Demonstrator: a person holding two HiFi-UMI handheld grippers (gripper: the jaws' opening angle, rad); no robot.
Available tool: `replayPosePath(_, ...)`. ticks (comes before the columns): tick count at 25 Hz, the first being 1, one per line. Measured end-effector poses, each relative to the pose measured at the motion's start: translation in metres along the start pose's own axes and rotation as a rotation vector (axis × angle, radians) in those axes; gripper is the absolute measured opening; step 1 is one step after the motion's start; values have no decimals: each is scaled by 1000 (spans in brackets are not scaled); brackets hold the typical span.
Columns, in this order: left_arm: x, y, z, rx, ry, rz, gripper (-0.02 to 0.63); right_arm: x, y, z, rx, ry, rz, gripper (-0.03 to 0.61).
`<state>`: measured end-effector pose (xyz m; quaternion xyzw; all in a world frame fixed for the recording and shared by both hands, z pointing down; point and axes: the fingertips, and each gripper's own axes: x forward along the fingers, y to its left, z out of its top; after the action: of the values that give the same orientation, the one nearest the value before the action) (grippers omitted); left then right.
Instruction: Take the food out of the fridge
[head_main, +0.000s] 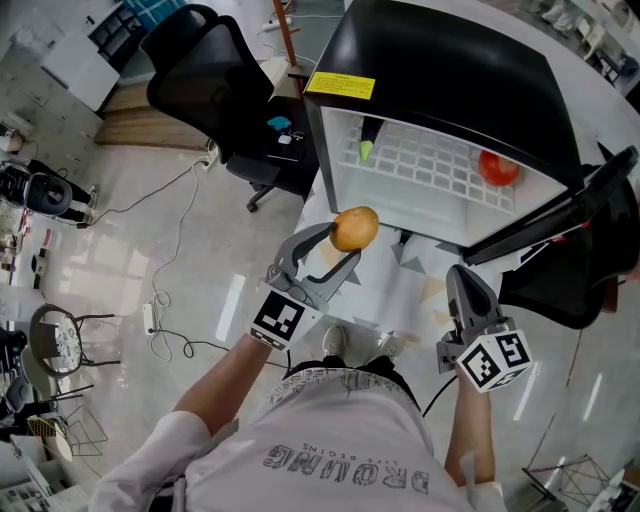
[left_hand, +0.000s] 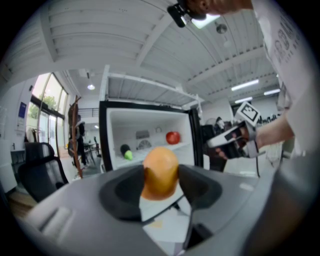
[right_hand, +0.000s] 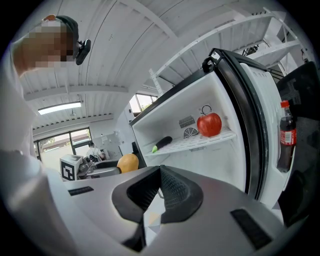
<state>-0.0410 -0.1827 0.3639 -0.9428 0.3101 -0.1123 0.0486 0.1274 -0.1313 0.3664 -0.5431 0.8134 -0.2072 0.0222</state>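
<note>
My left gripper (head_main: 345, 240) (left_hand: 160, 180) is shut on an orange-yellow fruit (head_main: 354, 229) (left_hand: 160, 172) (right_hand: 127, 162), held in the air in front of the small black fridge (head_main: 440, 80). The fridge door (head_main: 560, 215) stands open to the right. On its white wire shelf (head_main: 430, 165) lie a dark vegetable with a green tip (head_main: 366, 140) (left_hand: 125, 151) (right_hand: 162, 143) at the left and a red tomato (head_main: 498, 168) (left_hand: 173, 137) (right_hand: 209, 124) at the right. My right gripper (head_main: 462, 282) (right_hand: 158, 192) is shut with nothing in it, just outside the fridge.
A red-capped bottle (right_hand: 285, 137) stands in the door rack. A black office chair (head_main: 205, 70) is left of the fridge, a second black chair (head_main: 585, 285) behind the open door. Cables and a power strip (head_main: 150, 318) lie on the glossy floor.
</note>
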Motion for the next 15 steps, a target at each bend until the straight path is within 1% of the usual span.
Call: replayPosePath(15,6,0,-1,2,13,-7,221,3,-4,1,10,-4,8,-12)
